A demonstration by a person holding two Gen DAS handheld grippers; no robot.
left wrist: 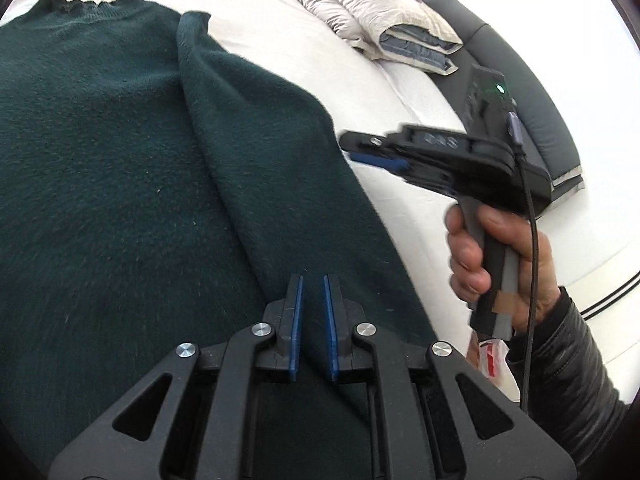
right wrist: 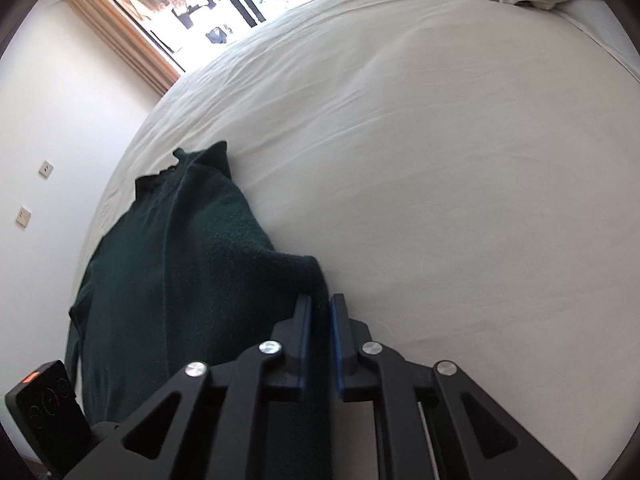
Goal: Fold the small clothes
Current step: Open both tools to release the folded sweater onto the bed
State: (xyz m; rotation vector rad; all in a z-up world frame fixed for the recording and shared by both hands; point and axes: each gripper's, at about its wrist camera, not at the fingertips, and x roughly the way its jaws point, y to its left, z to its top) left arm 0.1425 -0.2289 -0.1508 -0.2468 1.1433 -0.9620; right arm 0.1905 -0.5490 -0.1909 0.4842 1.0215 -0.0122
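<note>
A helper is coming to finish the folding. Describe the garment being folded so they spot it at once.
Start at the wide bed with its white sheet. Near its edge lies a dark green knitted sweater, spread flat with one side folded over its middle. The crumpled beige quilt further up the bed is pale and puffy; the sweater is the only dark, fuzzy item.

Items present: one dark green sweater (left wrist: 120, 152), lying on one bed (right wrist: 440, 160) with a white sheet. Two tools are in view: the left tool (left wrist: 314, 280) and the right tool (right wrist: 320, 300), each with two blue-padded fingers; one hand (left wrist: 500, 264) shows on the right tool's grip. Further items: one folded pale quilt (left wrist: 360, 4), two wall sockets (right wrist: 46, 168), one window (right wrist: 208, 4).
</note>
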